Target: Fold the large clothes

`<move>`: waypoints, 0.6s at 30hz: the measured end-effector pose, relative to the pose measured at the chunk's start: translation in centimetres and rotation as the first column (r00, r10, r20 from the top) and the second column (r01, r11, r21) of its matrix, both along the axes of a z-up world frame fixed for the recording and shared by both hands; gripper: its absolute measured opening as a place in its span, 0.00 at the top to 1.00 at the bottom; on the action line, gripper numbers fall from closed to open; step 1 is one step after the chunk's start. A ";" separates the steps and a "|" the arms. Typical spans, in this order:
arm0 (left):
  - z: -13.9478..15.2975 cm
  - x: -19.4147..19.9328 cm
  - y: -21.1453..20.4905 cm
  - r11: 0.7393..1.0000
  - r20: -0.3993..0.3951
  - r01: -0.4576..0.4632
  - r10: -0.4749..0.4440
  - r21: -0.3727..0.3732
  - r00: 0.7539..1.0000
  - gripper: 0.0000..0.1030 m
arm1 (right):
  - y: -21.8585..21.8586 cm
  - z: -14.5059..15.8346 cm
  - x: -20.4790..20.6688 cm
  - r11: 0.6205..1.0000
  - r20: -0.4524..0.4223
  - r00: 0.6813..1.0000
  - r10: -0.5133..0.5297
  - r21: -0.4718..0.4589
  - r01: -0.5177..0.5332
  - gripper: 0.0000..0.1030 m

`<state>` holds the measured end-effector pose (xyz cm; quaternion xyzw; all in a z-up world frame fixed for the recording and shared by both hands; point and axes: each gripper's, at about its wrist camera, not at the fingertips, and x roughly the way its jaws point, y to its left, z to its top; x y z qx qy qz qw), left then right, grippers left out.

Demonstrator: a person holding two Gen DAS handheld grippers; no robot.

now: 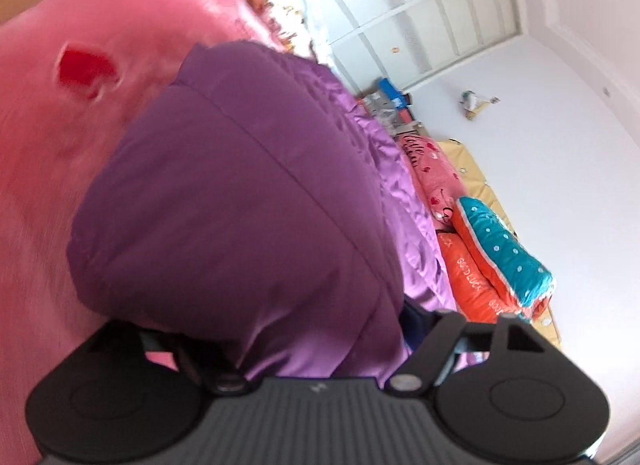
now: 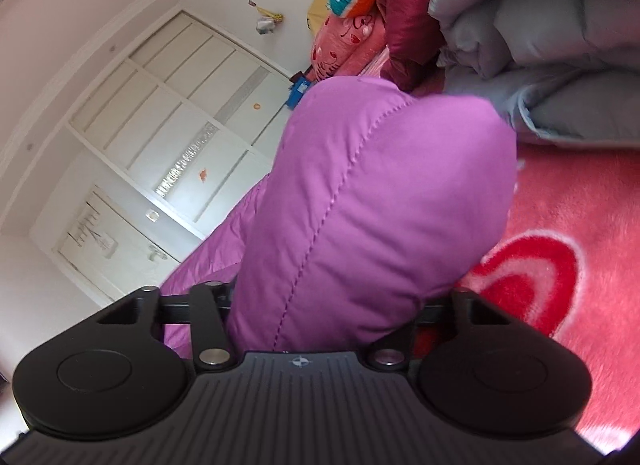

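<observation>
Over the pink blanket (image 2: 580, 201), each tilted gripper, left (image 1: 280, 329) and right (image 2: 332, 305), clamps purple jacket (image 1: 224, 185) padding.

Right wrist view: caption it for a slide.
Right gripper buried in a purple padded jacket above a pink heart blanket.

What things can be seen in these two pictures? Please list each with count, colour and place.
purple quilted padded jacket: one, purple, bunched in front of both cameras, over the blanket
pink fluffy blanket with red hearts: one, pink and red, under the jacket
grey padded jacket: one, grey, piled behind the purple one
dark red padded jacket: one, beside the grey one
folded pillows or quilts: several, orange, teal, pink, stacked by the wall
white panelled wardrobe: one, background
left gripper: one, black, jacket fabric between its jaws
right gripper: one, black, jacket fabric between its jaws
</observation>
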<state>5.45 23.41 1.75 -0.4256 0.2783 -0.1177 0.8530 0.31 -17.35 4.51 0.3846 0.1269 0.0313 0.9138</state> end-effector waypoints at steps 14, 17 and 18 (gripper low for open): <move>2.7 2.6 2.9 0.954 0.187 -0.119 0.068 0.274 0.980 0.59 | 12.1 8.7 9.9 0.795 0.039 0.993 0.112 -0.604 -0.066 0.54; 2.8 4.2 4.0 0.954 0.193 -0.140 0.089 0.265 0.977 0.59 | 14.2 9.1 14.0 0.774 0.035 0.991 0.126 -0.628 -0.076 0.54; 3.0 5.1 4.2 0.952 0.196 -0.142 0.089 0.270 0.976 0.59 | 14.9 9.2 15.1 0.770 0.032 0.992 0.126 -0.633 -0.078 0.54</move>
